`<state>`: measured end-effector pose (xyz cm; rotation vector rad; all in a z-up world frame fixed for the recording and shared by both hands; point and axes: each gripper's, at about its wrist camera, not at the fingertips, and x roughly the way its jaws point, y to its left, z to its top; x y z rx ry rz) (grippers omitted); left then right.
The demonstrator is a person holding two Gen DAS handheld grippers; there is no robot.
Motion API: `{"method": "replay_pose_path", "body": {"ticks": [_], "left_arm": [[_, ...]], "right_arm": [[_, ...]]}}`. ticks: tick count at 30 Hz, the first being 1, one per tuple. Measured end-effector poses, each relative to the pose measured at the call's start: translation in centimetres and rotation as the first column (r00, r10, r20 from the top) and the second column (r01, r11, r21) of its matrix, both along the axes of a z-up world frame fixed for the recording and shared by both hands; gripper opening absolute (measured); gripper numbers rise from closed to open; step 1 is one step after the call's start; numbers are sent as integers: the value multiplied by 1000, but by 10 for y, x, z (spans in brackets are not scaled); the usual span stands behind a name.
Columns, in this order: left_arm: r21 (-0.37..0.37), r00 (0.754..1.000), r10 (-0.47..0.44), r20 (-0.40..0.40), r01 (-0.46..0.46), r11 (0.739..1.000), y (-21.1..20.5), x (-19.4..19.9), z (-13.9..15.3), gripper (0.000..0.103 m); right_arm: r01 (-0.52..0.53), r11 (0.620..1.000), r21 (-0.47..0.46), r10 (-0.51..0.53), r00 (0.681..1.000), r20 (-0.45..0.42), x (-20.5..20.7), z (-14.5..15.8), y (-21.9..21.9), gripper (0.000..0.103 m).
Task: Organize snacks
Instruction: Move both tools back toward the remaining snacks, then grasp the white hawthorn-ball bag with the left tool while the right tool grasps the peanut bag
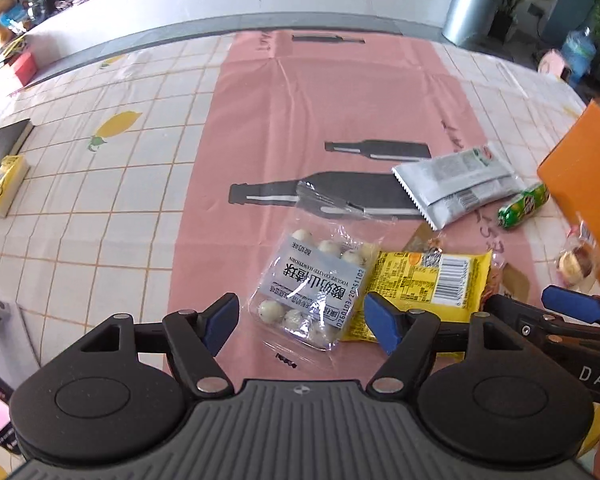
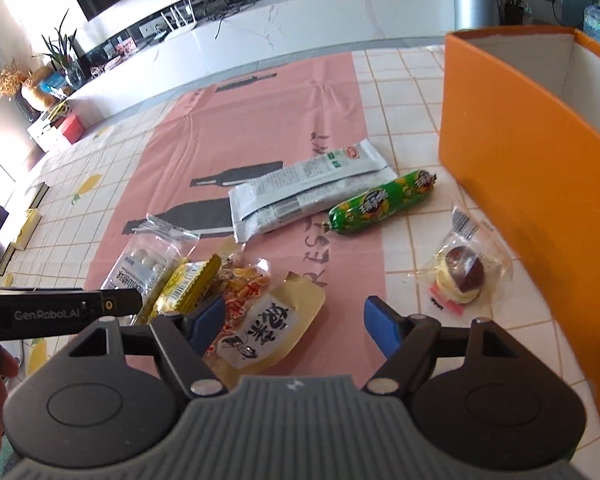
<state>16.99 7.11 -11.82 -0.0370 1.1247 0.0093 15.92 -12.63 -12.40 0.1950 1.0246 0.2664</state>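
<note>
Snacks lie on a pink table runner. My left gripper (image 1: 300, 324) is open, its jaws on either side of a clear bag of white hawthorn balls (image 1: 312, 284); a yellow packet (image 1: 424, 284) lies just right of it. My right gripper (image 2: 296, 324) is open above a yellow-and-clear packet with red print (image 2: 260, 320); its left finger touches or overlaps that packet. Farther off lie a silver packet (image 2: 304, 188), a green sausage stick (image 2: 380, 204) and a wrapped cake (image 2: 462, 276). An open orange box (image 2: 520, 184) stands at the right.
The table has a checked lemon-print cloth (image 1: 100, 184). Books and a yellow packet (image 1: 4, 184) lie at its left edge. The right gripper shows at the right edge of the left wrist view (image 1: 572, 312). A white counter and a metal bin (image 2: 474, 0) stand beyond the table.
</note>
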Motion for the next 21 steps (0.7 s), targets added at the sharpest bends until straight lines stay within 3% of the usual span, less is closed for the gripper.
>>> {"method": "replay_pose_path", "body": {"ticks": [4, 11, 16, 18, 21], "left_arm": [[6, 1000, -31, 5, 31, 999, 0, 3, -6, 89], [-34, 999, -18, 35, 19, 999, 9, 11, -13, 93], [-73, 999, 13, 37, -10, 997, 14, 14, -15, 94], [-75, 999, -24, 31, 27, 997, 7, 13, -15, 94], [-7, 995, -98, -10, 98, 995, -10, 10, -20, 94]], "right_arm": [[3, 1000, 24, -2, 999, -39, 6, -9, 5, 78], [-11, 1000, 20, 11, 1000, -12, 9, -12, 15, 74], [-14, 1000, -18, 15, 999, 32, 2, -4, 12, 47], [0, 1000, -22, 0, 1000, 21, 0, -2, 4, 47], [37, 998, -54, -36, 999, 13, -4, 0, -8, 44]]}}
